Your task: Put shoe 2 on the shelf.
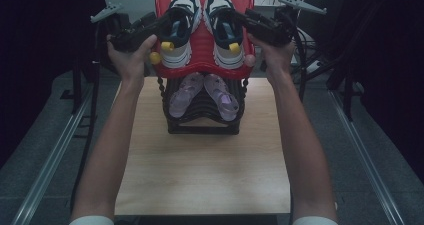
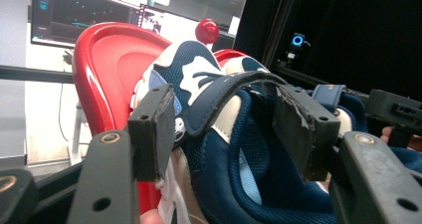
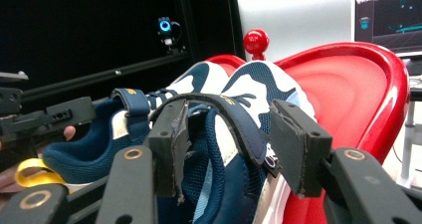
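High view showed two navy-and-white shoes, a left shoe (image 1: 179, 27) and a right shoe (image 1: 223, 27), lying side by side on the red top tray (image 1: 200, 67) of a tiered rack, toes away from the person. Each had a soft mesh upper, a padded collar and a hook-and-loop strap; each was judged light, pliable at the upper and stiffer at the sole. The collar or strap seemed the sensible place to grip, since the fabric would give under the pads rather than slip.

Left gripper (image 2: 226, 122) stood with its jaws apart, straddling the strap and collar of the left shoe, the pads near the fabric but not pressed onto it. Right gripper (image 3: 229, 144) stood likewise over the right shoe, jaws apart around its strap.

Count: two navy shoes on the red tray; two lilac sandals (image 1: 202, 96) on a black tier (image 1: 202, 127) below; two yellow heel loops (image 1: 200, 46); two grippers. A red knob (image 3: 256, 40) topped the rack, which stood at the far end of a wooden table (image 1: 200, 175). Slip risk was judged low; the tray's slope could let a released shoe slide.
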Demonstrator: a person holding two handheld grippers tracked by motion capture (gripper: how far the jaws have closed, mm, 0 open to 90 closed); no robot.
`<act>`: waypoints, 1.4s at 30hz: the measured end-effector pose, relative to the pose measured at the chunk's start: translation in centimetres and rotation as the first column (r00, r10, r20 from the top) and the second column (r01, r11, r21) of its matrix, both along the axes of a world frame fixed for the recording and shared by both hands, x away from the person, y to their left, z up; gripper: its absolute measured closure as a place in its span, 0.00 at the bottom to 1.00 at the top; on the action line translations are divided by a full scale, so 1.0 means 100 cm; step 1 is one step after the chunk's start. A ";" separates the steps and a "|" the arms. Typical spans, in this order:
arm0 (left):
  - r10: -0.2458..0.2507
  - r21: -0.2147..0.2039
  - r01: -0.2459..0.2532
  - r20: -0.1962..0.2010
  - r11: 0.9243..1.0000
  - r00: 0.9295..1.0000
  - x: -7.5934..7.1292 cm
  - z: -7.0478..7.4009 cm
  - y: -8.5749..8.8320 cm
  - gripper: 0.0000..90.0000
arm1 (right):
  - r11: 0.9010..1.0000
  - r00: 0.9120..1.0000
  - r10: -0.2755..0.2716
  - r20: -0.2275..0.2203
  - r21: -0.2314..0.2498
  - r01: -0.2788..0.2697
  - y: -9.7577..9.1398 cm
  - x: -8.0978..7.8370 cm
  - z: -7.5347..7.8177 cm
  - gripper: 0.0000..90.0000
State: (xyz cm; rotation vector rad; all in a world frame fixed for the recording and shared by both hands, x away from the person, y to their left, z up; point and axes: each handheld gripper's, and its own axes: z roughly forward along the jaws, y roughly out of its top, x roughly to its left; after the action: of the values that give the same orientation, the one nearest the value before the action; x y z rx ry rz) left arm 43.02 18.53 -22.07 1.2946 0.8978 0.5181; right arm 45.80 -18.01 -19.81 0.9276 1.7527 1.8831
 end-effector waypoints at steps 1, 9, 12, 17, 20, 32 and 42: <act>-0.001 -0.001 0.001 0.000 1.000 1.000 -0.001 0.000 0.001 0.47 | 1.000 1.000 0.002 0.003 0.006 -0.002 -0.001 -0.002 0.000 0.56; -0.014 -0.009 0.014 -0.005 1.000 1.000 -0.009 -0.002 0.009 0.47 | 0.999 1.000 0.011 0.016 0.046 -0.012 -0.013 -0.012 -0.004 0.56; -0.015 -0.007 0.015 -0.003 1.000 1.000 -0.012 -0.002 0.012 0.47 | 0.998 1.000 0.016 0.022 0.059 -0.017 -0.019 -0.015 -0.005 0.57; -0.027 -0.008 0.028 0.007 1.000 1.000 -0.019 -0.001 0.018 0.46 | 0.997 0.999 0.024 0.037 0.079 -0.027 -0.030 -0.024 -0.006 0.56; -0.033 -0.007 0.033 0.004 0.999 0.999 -0.023 -0.003 0.020 0.45 | 0.997 0.999 0.030 0.045 0.075 -0.033 -0.035 -0.029 -0.007 0.56; -0.056 0.008 0.056 -0.006 0.998 0.998 -0.050 -0.019 0.040 0.41 | 0.995 0.997 0.058 0.043 0.083 -0.062 -0.053 -0.048 -0.032 0.56; -0.073 -0.018 0.073 -0.007 0.997 0.997 -0.065 -0.037 0.049 0.41 | 0.993 0.999 0.044 0.029 0.110 -0.047 -0.072 -0.056 -0.060 0.56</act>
State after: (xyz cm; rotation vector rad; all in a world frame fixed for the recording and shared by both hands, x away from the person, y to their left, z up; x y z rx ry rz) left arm 36.57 23.41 -25.82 1.3089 0.8566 0.4473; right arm 40.17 -25.18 -25.82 0.9043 1.6823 2.0301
